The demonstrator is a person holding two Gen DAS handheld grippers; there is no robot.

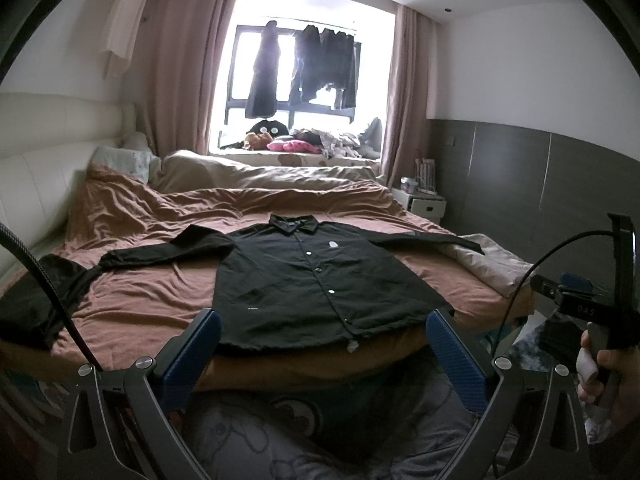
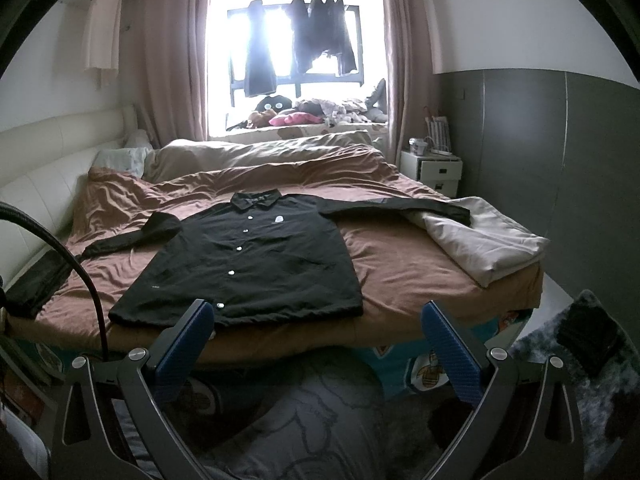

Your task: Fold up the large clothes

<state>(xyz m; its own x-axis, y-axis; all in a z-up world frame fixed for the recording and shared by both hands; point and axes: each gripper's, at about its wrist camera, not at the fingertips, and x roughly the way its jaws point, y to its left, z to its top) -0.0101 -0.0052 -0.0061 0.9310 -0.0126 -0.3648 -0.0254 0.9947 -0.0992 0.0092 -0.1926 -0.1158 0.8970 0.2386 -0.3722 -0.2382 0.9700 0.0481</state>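
Observation:
A black long-sleeved button shirt [image 1: 304,280] lies flat and face up on the brown bedspread [image 1: 152,280], collar away from me, both sleeves spread out. It also shows in the right wrist view [image 2: 256,268]. My left gripper [image 1: 322,320] is open and empty, held off the bed's near edge just short of the shirt's hem. My right gripper [image 2: 316,312] is open and empty, near the hem's right corner. The right gripper's body and the hand holding it show in the left wrist view [image 1: 588,312].
A folded beige blanket [image 2: 480,236] lies on the bed's right corner under the right sleeve end. Another dark garment [image 1: 36,308] lies at the bed's left edge. A white nightstand [image 2: 432,168] stands at the right. A cushioned headboard [image 1: 40,152] runs along the left.

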